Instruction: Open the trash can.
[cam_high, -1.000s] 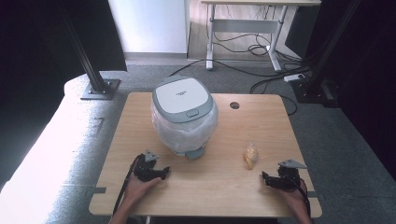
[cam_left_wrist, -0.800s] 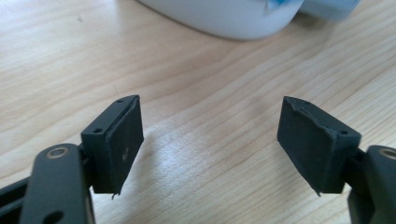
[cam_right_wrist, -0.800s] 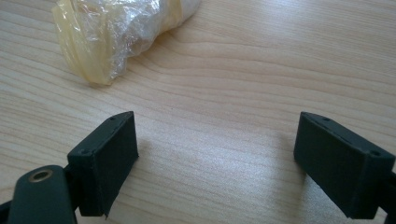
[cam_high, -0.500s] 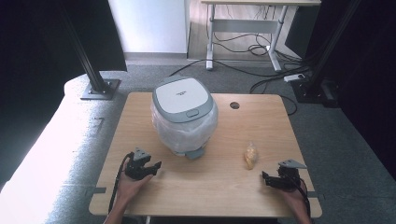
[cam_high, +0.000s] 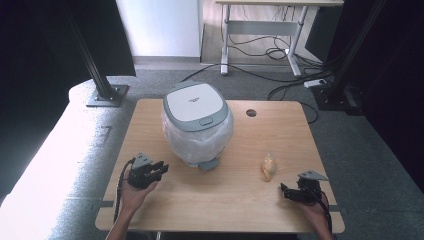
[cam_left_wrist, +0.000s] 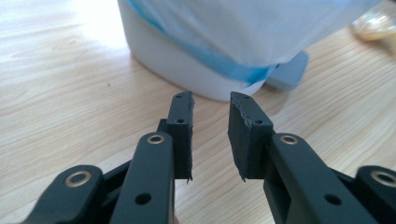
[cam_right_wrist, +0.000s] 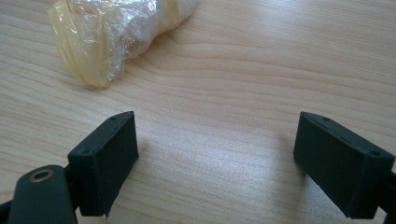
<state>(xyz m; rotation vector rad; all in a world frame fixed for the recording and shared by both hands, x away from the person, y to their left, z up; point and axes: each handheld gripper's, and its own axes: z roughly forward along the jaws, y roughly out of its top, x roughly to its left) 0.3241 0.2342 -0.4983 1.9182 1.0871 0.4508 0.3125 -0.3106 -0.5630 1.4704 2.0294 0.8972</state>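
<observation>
A white bin (cam_high: 197, 130) with a grey lid (cam_high: 195, 102) and a clear plastic liner stands mid-table. In the left gripper view its base (cam_left_wrist: 187, 65) is close ahead. My left gripper (cam_high: 159, 169) hovers to the bin's front left; its jaws (cam_left_wrist: 210, 102) have just been closing and now leave a narrow gap with nothing in it. A yellowish packet wrapped in crinkled plastic (cam_high: 268, 166) lies right of the bin. My right gripper (cam_high: 286, 191) rests near the front right edge, open wide (cam_right_wrist: 215, 140), and the packet (cam_right_wrist: 112, 37) lies just beyond its jaws.
The wooden table (cam_high: 230, 205) has a cable hole (cam_high: 251, 113) at the back right. A white padded surface (cam_high: 50, 165) adjoins its left side. Black posts, cables and another desk (cam_high: 265, 20) stand on the floor behind.
My left gripper has lifted and drifted slightly left, away from the bin, and its jaws have narrowed. The right gripper, the packet and the bin have not moved.
</observation>
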